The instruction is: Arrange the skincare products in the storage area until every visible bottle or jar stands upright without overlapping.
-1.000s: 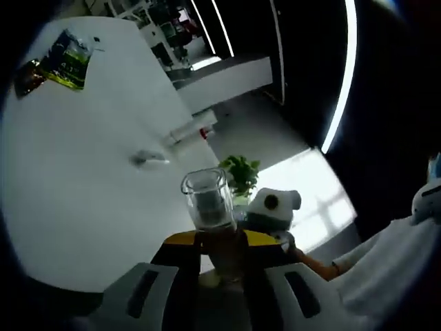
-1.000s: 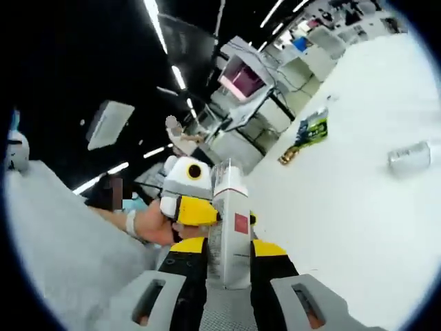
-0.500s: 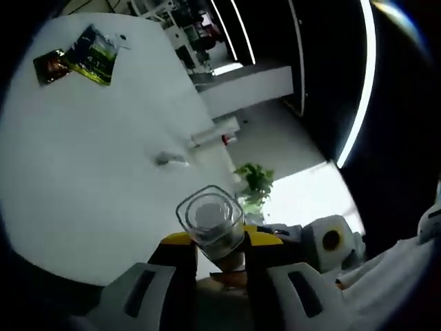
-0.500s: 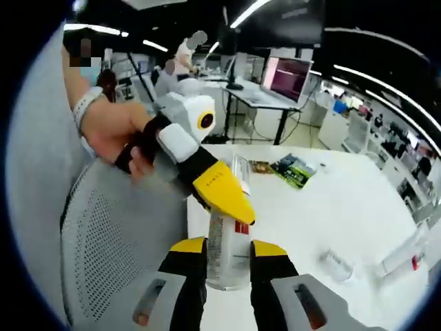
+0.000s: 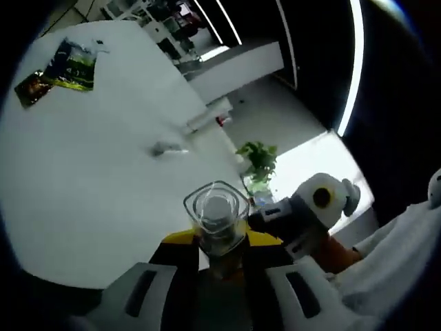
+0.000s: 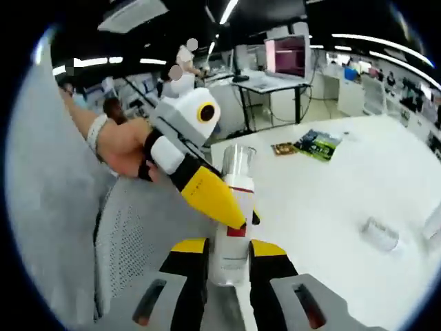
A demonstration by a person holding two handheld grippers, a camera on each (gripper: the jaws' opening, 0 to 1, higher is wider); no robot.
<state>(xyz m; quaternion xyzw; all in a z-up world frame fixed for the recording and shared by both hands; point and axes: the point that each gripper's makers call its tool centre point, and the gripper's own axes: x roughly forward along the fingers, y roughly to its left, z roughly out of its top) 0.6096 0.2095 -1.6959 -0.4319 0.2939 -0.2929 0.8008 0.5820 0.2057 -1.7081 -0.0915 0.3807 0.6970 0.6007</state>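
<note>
A white bottle with a clear cap and a red label is held upright above the near edge of the white table. My right gripper is shut on its lower body. My left gripper reaches in from the left in a person's hand, its yellow jaws across the same bottle. In the left gripper view the clear cap points away from the camera, with my left gripper shut around the bottle below it and the right gripper coming in from the right.
A small clear-capped jar lies on its side on the table, and the left gripper view shows the jar too. A white tube lies near the far edge. Green and brown packets sit at the far end. A grey mesh chair back stands left.
Both cameras have swung with the hands. The bottle stays held between both grippers. In the left gripper view the right gripper now sits closer to the bottle.
</note>
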